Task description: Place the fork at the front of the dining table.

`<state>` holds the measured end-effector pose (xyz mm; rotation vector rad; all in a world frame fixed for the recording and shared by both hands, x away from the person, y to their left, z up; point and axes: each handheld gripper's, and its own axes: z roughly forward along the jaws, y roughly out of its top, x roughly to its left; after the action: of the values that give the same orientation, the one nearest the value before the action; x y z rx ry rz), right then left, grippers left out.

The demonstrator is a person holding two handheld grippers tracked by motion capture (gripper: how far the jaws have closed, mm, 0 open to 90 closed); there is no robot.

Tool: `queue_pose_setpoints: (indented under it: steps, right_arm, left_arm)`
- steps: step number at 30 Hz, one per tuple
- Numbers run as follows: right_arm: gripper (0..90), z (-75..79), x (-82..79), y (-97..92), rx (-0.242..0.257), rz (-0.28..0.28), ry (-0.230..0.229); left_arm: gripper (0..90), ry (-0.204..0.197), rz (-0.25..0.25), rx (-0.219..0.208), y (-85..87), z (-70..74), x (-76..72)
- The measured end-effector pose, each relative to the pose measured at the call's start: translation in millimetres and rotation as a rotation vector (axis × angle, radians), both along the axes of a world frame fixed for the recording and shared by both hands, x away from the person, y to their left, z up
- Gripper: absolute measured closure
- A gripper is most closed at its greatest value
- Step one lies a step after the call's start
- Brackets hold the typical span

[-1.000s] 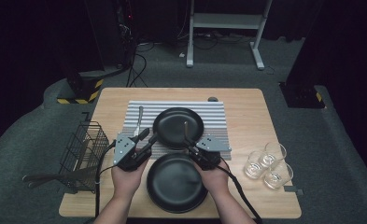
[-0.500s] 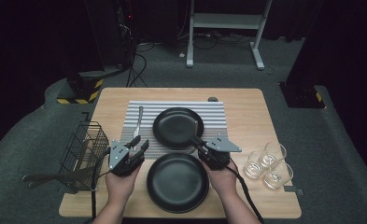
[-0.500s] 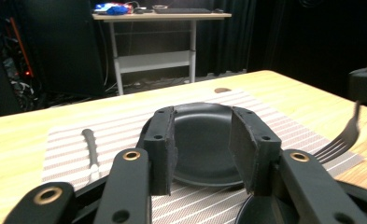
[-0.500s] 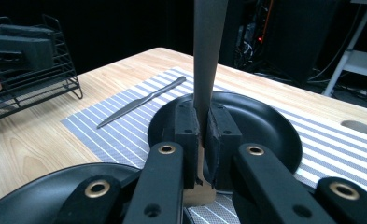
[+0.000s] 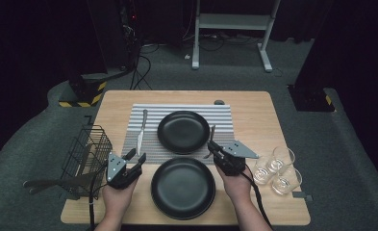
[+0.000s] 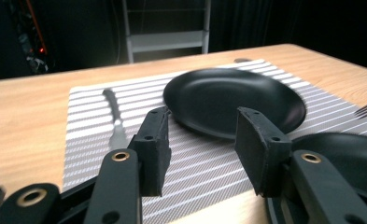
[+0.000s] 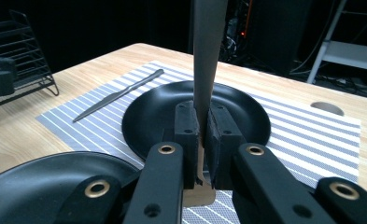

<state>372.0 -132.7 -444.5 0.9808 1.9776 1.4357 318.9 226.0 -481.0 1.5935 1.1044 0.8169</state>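
Entry, table laying, fork step.

The right gripper [image 5: 214, 148] is clenched on a flat grey metal fork [image 5: 210, 137]. In the right gripper view the handle [image 7: 204, 56] is pinched between the two pads and rises straight out of them. The fork is held off the surface, just beside the right rim of the far round black plate [image 5: 183, 131]. Its long axis runs away from the person, roughly parallel to the grey table knife [image 5: 141, 132] laid left of that plate. The spot likely meant for it, the strip of grey-and-white striped placemat [image 5: 225, 113] right of the plate, lies directly under and ahead of this gripper. The right hand is by far the nearer.

The left gripper [image 5: 134, 158] is released. Its jaws have just been opening, and nothing is seen between them in the left gripper view. It sits low at the near left corner of the placemat.

A second round black plate [image 5: 182, 187] rests on the bare light wooden table [image 5: 254, 110], nearer the person. Three clear drinking glasses [image 5: 275, 168] are grouped at the right. A black wire rack [image 5: 88, 147] stands at the left edge.

Room: dark, with grey carpet [image 5: 42, 130] and a white metal frame [image 5: 234, 21] behind.
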Motion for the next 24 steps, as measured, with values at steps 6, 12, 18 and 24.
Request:
queue_pose_setpoints:
  steps: [6,12,18,24]
  right_arm:
    - [84.2,-4.5,0.9,-7.6,-0.009,-0.024,0.006]
    - [84.2,-5.6,2.6,-11.5,-0.015,-0.041,0.012]
    - [84.1,-6.5,5.5,-10.4,-0.034,-0.054,0.02]
    - [84.1,-9.6,10.2,-11.3,-0.041,-0.076,0.033]
  left_arm:
    - [50.2,0.031,0.015,0.023,6.7,-16.6,-2.2]
    - [48.6,0.07,0.022,0.031,11.3,-28.8,-3.5]
    - [46.6,0.125,0.015,0.031,12.2,-40.0,-2.9]
    - [43.9,0.149,0.012,0.007,14.7,-44.4,-1.6]
